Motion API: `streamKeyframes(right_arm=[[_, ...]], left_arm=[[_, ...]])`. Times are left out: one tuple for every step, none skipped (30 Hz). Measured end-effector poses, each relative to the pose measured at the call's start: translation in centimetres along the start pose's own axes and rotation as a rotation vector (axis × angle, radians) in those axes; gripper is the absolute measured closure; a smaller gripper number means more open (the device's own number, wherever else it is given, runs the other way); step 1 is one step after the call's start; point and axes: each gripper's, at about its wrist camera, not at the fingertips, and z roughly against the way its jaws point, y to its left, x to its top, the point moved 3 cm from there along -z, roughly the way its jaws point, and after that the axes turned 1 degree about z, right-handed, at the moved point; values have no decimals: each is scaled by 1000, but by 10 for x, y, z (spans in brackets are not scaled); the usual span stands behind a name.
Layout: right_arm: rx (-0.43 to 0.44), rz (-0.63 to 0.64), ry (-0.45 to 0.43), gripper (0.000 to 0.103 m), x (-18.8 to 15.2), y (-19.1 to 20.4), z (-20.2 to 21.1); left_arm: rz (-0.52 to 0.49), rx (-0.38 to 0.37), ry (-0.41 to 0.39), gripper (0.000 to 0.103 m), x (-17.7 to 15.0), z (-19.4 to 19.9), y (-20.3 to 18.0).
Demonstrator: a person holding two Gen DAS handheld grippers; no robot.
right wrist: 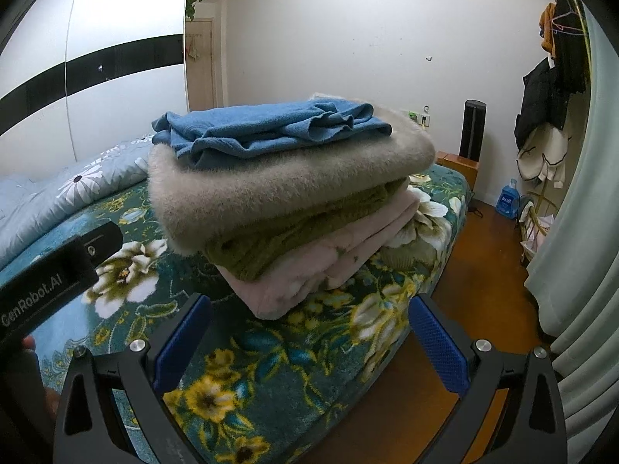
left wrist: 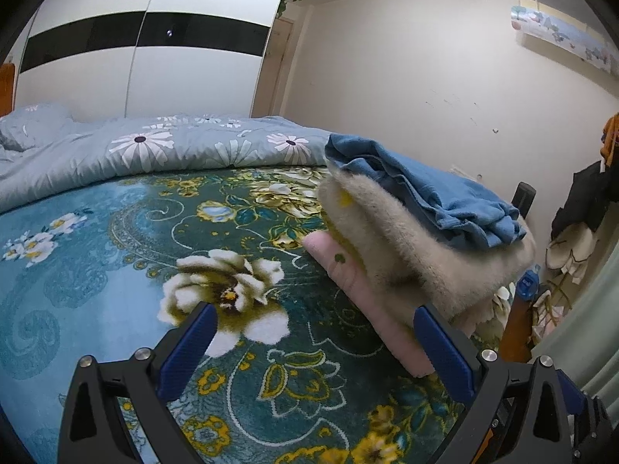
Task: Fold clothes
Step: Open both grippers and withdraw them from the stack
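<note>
floral bedspread (right wrist: 271,379) bears folded stack (right wrist: 294,193), lower layers half-hidden; both tools (left wrist: 315,342) (right wrist: 309,332) gape empty.

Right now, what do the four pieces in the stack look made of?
Blue top: looks like a matte cotton-type knit, with soft creases and thin hems. Beige sweater: long-pile fuzzy knit, possibly mohair-like or synthetic, with a hairy halo along its edges. Olive sweater: coarser, nubby knit, visibly looped. Pink piece at the bottom: short plush, probably fleece, with a smooth nap. Fibre types are guesses.
</note>
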Motion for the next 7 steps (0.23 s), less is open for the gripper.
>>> streamKeyframes(right_arm=[[0, 0, 1, 1, 0, 0, 0], [1, 0, 1, 1, 0, 0, 0], [2, 0, 1, 1, 0, 0, 1], [3, 1, 2, 1, 0, 1, 1], [5, 2, 3, 1, -1, 1, 1], [7, 3, 4, 1, -1, 1, 0], [7, 3, 4, 1, -1, 2, 1]], left_arm=[[-4, 2, -3, 0, 0, 0, -1], [-8, 3, -5, 0, 0, 1, -2], [-10, 2, -4, 0, 0, 1, -2], [-12, 1, -1, 0, 0, 0, -3], [-14, 1, 3, 0, 0, 0, -3], [-15, -1, 8, 0, -1, -1, -3], [-15, -6, 13, 0, -1, -2, -3]])
